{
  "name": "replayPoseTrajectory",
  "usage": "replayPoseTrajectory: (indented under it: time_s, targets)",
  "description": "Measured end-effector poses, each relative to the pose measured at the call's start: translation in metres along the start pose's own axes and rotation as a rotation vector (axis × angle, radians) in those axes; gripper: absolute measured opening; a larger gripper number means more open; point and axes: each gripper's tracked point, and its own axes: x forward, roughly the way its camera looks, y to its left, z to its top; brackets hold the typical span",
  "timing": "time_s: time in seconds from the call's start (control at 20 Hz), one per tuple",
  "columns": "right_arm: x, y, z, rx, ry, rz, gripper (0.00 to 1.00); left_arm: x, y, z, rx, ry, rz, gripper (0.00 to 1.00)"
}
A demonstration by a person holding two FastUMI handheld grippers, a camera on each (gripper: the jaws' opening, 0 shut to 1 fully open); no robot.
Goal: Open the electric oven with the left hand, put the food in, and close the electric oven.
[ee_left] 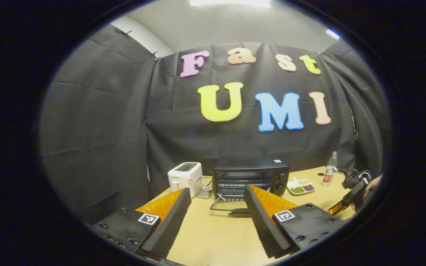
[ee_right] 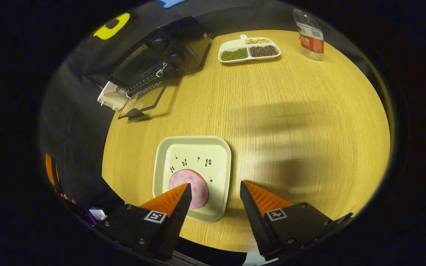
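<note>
Hovering over a cream plate (ee_right: 192, 162) near the surface's (ee_right: 290, 122) front edge, the right gripper (ee_right: 213, 201) has its fingers wide apart, empty. The pink food slice (ee_right: 187, 183) looks thin, soft, limp: pinch its edge gently. Oven (ee_left: 250, 177) door lies open, far left. Left gripper (ee_left: 216, 210) open, empty.

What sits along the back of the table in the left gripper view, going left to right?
White toaster → small wire basket → electric oven, door dropped open → divided snack tray → plastic bottle → the right gripper at the far edge.
</note>
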Motion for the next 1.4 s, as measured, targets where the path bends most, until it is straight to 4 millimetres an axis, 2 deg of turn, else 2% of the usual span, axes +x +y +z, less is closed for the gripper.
replayPoseTrajectory:
  time_s: [0.05,0.15,0.25,0.3,0.35,0.4,0.45,0.5,0.55,0.75,0.95,1.15,1.4]
  targets:
    - [0.003,-0.002,0.001,0.012,0.007,-0.009,0.82,0.000,0.002,-0.001,0.000,0.001,0.007,0.91]
    - [0.007,-0.003,0.005,0.045,0.031,-0.008,0.43,0.000,0.007,0.001,0.000,-0.004,0.017,0.90]
    - [0.007,-0.003,0.005,0.059,0.060,-0.005,0.43,0.000,0.008,0.002,-0.001,-0.006,0.019,0.97]
    - [0.009,-0.019,0.003,0.069,0.068,-0.071,0.43,0.001,0.009,0.003,0.000,-0.008,0.020,1.00]
    - [0.005,-0.019,0.008,0.111,0.068,-0.067,0.23,0.000,0.009,0.003,0.000,-0.009,0.020,1.00]
    - [0.011,-0.018,0.007,0.122,0.089,-0.065,0.03,0.001,0.008,0.004,-0.002,-0.011,0.020,0.90]
    - [0.008,-0.017,0.007,0.117,0.093,-0.047,0.02,0.002,0.008,0.005,-0.006,-0.014,0.017,0.90]
    - [0.017,-0.020,0.012,0.125,0.090,-0.055,0.02,0.002,0.007,0.005,-0.008,-0.013,0.014,0.90]
    - [0.013,-0.015,0.005,0.105,0.090,-0.055,0.00,0.002,0.007,0.006,-0.007,-0.015,0.015,0.90]
    - [0.009,-0.016,0.007,0.078,0.064,-0.032,0.00,0.000,0.009,0.007,-0.011,-0.022,0.017,0.90]
    - [0.002,-0.002,0.007,0.138,0.038,0.070,0.00,-0.002,0.016,0.011,-0.017,-0.030,0.029,0.93]
    - [-0.005,0.005,0.009,0.148,0.006,0.089,0.00,-0.002,0.021,0.011,-0.039,-0.035,0.040,0.96]
    - [-0.014,0.043,0.018,0.198,-0.037,0.166,0.00,0.001,0.022,0.009,-0.051,-0.038,0.034,1.00]
